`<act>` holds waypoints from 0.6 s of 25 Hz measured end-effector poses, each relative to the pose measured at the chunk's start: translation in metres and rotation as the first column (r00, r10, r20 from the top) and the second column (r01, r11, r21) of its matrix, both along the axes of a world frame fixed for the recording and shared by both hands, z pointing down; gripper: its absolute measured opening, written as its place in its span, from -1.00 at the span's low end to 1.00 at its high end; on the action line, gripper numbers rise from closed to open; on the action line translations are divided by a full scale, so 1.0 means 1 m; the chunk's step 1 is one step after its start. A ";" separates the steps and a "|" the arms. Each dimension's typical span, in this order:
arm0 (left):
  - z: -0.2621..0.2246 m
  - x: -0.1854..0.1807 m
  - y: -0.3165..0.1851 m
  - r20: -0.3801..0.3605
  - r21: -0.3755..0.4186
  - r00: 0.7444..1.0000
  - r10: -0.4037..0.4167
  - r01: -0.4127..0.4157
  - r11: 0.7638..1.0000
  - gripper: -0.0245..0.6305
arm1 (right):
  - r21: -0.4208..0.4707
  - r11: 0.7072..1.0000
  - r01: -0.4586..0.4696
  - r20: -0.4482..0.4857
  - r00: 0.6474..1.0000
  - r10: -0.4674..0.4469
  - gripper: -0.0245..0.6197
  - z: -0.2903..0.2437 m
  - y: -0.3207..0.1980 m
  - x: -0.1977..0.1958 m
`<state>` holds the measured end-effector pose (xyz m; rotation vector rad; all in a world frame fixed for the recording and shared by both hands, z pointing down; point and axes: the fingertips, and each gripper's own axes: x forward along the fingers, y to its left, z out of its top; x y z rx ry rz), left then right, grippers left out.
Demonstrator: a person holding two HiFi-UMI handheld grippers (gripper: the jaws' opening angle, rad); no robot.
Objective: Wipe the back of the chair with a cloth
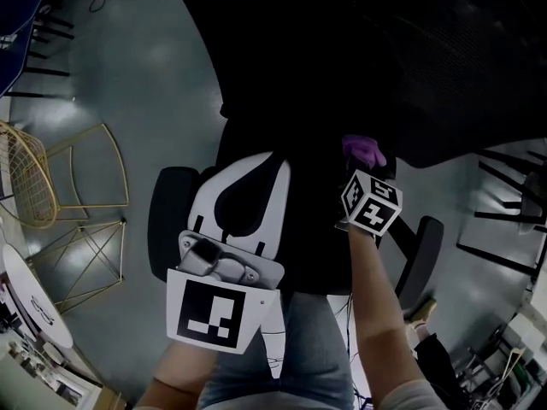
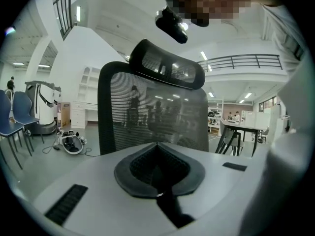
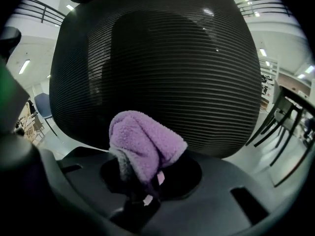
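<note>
A black office chair with a mesh back (image 3: pixel 162 68) and a headrest (image 2: pixel 170 65) stands right in front of me. In the head view its back (image 1: pixel 385 58) fills the dark upper part. My right gripper (image 3: pixel 140 181) is shut on a bunched purple cloth (image 3: pixel 145 144), which sits just before the lower part of the mesh; whether it touches I cannot tell. In the head view the cloth (image 1: pixel 363 150) shows above the right marker cube (image 1: pixel 372 203). My left gripper (image 2: pixel 158 173) is shut with nothing in it, a little back from the chair. It lies left of centre (image 1: pixel 248 199).
The chair's armrests (image 1: pixel 169 220) (image 1: pixel 425 254) flank my grippers. Gold wire chairs (image 1: pixel 77 195) and a round white table (image 1: pixel 34 301) stand to the left. Black chair legs (image 1: pixel 513 220) are at the right. Blue chairs (image 2: pixel 17 114) and floor gear (image 2: pixel 71 144) lie beyond.
</note>
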<state>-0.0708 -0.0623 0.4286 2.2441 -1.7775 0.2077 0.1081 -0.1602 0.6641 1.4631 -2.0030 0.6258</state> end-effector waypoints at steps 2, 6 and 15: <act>-0.001 0.008 -0.003 -0.003 0.002 1.000 0.009 -0.009 1.000 -0.89 | 0.000 1.000 -0.008 0.000 1.000 0.008 -0.62 0.000 0.000 0.011; -0.003 0.028 -0.008 -0.005 0.007 0.999 0.033 -0.033 0.999 -0.89 | -0.002 0.999 -0.050 0.013 0.999 0.050 -0.62 0.000 -0.002 0.038; -0.006 0.052 -0.015 -0.004 0.012 0.997 0.073 -0.073 0.997 -0.89 | -0.020 0.982 -0.189 0.056 0.980 0.190 -0.61 0.002 -0.002 0.090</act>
